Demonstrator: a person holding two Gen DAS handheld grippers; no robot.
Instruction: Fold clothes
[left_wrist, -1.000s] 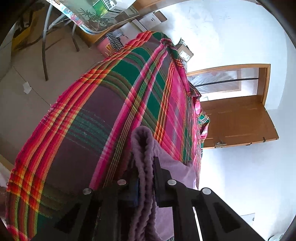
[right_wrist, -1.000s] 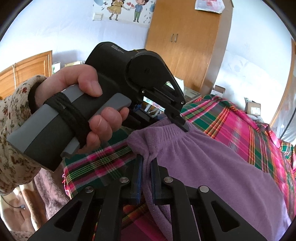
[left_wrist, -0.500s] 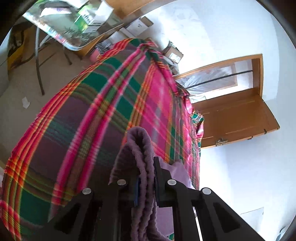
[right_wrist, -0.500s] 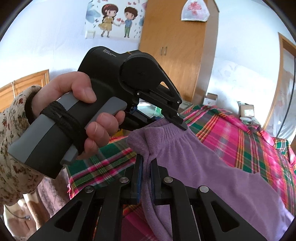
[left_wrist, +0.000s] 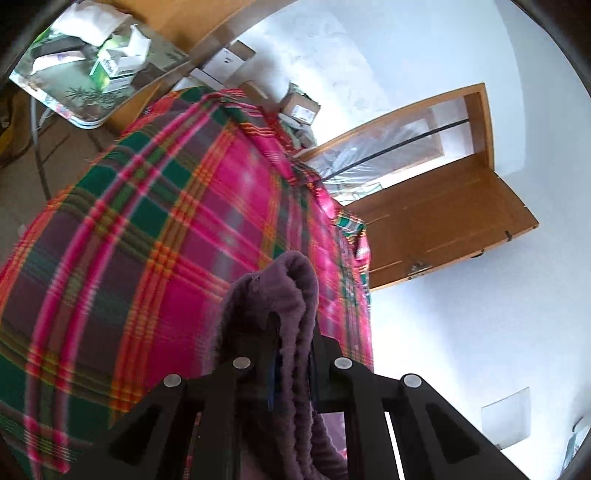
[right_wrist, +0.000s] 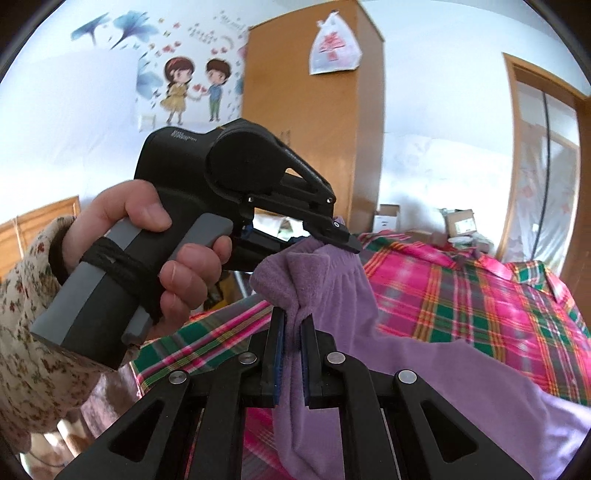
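Note:
A purple fleece garment (right_wrist: 369, 332) is held up above a bed covered by a pink, green and orange plaid sheet (left_wrist: 147, 240). My right gripper (right_wrist: 291, 325) is shut on a bunched edge of the garment's gathered waistband. In the right wrist view my left gripper (right_wrist: 343, 240), held by a person's hand (right_wrist: 159, 240), pinches the same waistband just beyond. Through the left wrist camera the left gripper (left_wrist: 293, 332) is shut on a thick fold of the purple garment (left_wrist: 284, 288). The rest of the cloth trails down right over the plaid sheet (right_wrist: 480, 295).
A wooden wardrobe (right_wrist: 314, 147) with a white plastic bag (right_wrist: 334, 44) stands behind the bed. Cardboard boxes (right_wrist: 458, 221) sit by the wall. An open wooden door (left_wrist: 443, 221) and a cluttered glass table (left_wrist: 85, 74) flank the bed.
Both grippers have risen with the purple garment; the bed sits lower and farther in both views. The grips on the waistband are unchanged.

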